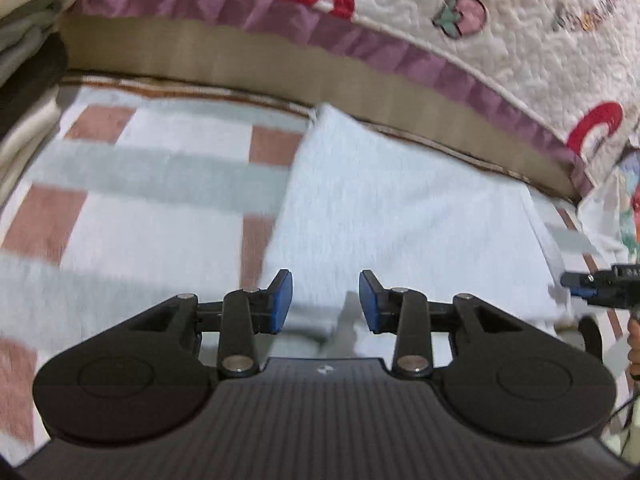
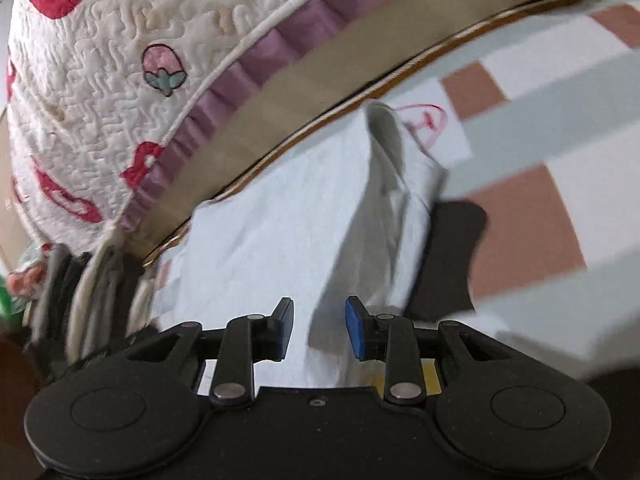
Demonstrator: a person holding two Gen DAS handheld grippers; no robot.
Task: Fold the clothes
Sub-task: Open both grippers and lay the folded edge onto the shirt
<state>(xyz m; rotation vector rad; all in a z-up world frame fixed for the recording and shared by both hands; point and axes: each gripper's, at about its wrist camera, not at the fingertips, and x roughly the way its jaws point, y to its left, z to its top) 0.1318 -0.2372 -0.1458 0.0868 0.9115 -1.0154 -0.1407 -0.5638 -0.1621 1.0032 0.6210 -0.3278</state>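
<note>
Centre frame in both views lies the white garment (image 1: 400, 216), spread on the checked sheet (image 1: 160, 168). Left gripper (image 1: 325, 302) hovers released above its near edge; right gripper (image 2: 319, 328) is released too, a raised fold (image 2: 384, 208) of cloth between its fingers.

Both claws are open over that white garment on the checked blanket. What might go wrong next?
1. The white garment has a raised flap standing up; the open right gripper might pinch only that layer, so the fold comes out crooked.
2. The left gripper sits low over the cloth and could catch the checked blanket too.
3. The quilt lies close behind, so a lifted edge may snag there.
</note>
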